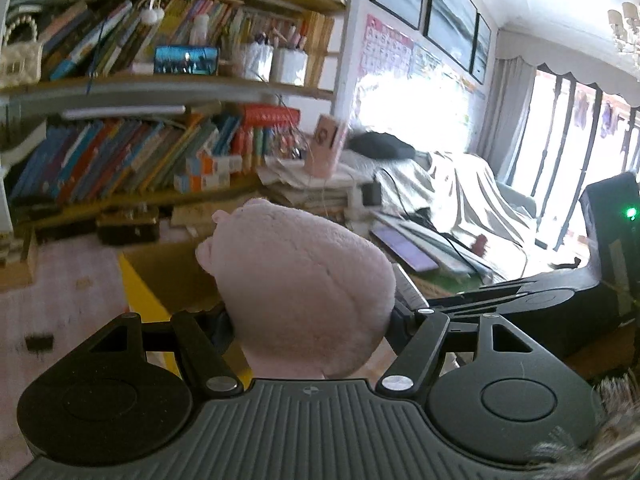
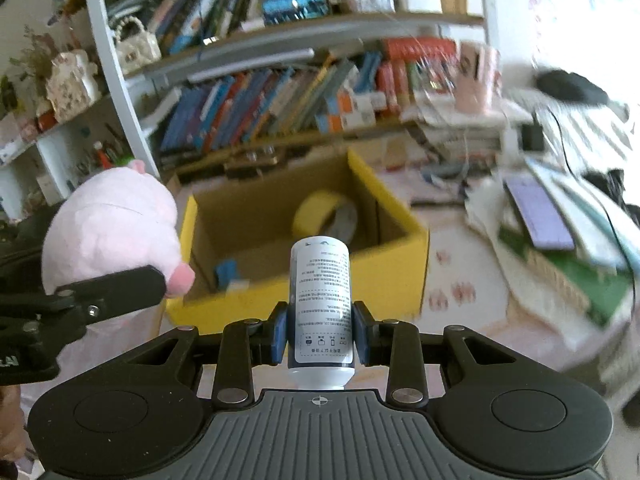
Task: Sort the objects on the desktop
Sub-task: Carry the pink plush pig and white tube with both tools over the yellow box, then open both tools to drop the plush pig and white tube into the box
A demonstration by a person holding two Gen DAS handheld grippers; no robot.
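Inside one yellow box [image 2: 404, 216]: one tape roll [image 2: 324, 212].

Each camera sat just behind its own jaws, looking forward and somewhat downward. The left wrist view faced the bookshelf [image 1: 168, 152], with the yellow box [image 1: 160, 280] close below it. The right wrist view faced the same bookshelf [image 2: 280, 96] and box [image 2: 304, 236], from the right of the left gripper [image 2: 120, 288].
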